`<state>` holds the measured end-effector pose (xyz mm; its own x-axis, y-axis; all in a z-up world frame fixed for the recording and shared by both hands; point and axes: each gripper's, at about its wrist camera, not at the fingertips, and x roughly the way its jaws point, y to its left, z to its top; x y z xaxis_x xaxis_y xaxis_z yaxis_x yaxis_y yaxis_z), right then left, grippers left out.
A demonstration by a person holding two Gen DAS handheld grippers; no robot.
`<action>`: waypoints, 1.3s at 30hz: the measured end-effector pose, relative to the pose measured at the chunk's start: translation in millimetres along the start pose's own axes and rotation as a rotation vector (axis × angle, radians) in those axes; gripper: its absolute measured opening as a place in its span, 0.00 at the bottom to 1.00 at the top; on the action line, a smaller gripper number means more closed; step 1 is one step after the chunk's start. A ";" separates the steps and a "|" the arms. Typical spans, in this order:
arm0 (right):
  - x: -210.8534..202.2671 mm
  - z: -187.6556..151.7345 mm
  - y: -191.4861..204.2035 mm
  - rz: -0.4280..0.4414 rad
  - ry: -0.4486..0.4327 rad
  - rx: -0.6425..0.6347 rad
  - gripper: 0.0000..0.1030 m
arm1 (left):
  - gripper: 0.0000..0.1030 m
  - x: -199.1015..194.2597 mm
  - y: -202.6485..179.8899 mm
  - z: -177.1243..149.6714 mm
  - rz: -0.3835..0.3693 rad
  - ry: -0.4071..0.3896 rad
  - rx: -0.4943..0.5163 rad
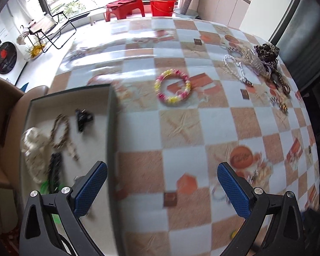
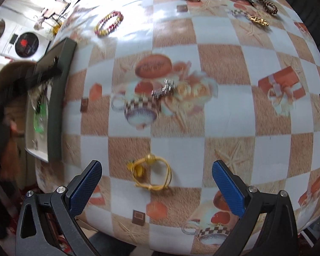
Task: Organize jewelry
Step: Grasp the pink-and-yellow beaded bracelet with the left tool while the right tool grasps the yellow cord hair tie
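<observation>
A dark-rimmed jewelry tray (image 1: pixel 112 115) with a pale lining sits at the table's left edge. It holds a cream piece, a braided brown bracelet (image 1: pixel 60 131), a black clip and a green item. My left gripper (image 1: pixel 162 188) hangs open and empty over the table just right of the tray. A pink and yellow bead bracelet (image 1: pixel 173 87) lies farther out. In the right wrist view my right gripper (image 2: pixel 156 184) stands wide open above a yellow cord bracelet (image 2: pixel 152 173), not touching it. A small silver piece (image 2: pixel 163 90) lies beyond on the cloth.
A pile of jewelry and a leopard-print scrunchie (image 1: pixel 266 52) lies at the far right with a silver chain (image 1: pixel 234 67). A gold clip (image 2: pixel 257 20) and a brown coil tie (image 2: pixel 268 6) lie near it. A brown chair (image 1: pixel 2 128) stands left of the checked tablecloth (image 1: pixel 202 128).
</observation>
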<state>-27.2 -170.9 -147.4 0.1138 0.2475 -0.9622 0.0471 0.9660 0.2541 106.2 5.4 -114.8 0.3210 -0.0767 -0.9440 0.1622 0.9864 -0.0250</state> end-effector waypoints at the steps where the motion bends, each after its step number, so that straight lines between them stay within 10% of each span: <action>1: 2.3 -3.0 2.3 -0.009 0.001 -0.011 1.00 | 1.00 5.3 -3.0 6.8 -0.003 -0.002 -0.001; 17: 36.6 -18.3 39.8 -0.181 -0.032 -0.228 0.99 | 1.00 71.5 -22.9 73.4 0.058 -0.015 -0.020; 32: 44.4 -26.5 44.3 -0.240 -0.048 -0.303 0.76 | 1.00 114.7 -29.9 104.6 0.092 0.006 0.018; 39: 31.9 -31.4 44.3 -0.230 -0.066 -0.327 0.43 | 0.56 104.9 -47.3 103.3 0.027 -0.011 0.081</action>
<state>-52.6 -117.9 -169.8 0.2007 0.0270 -0.9793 -0.2384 0.9709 -0.0221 228.6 -64.3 -178.6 0.3367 -0.0521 -0.9402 0.2280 0.9733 0.0277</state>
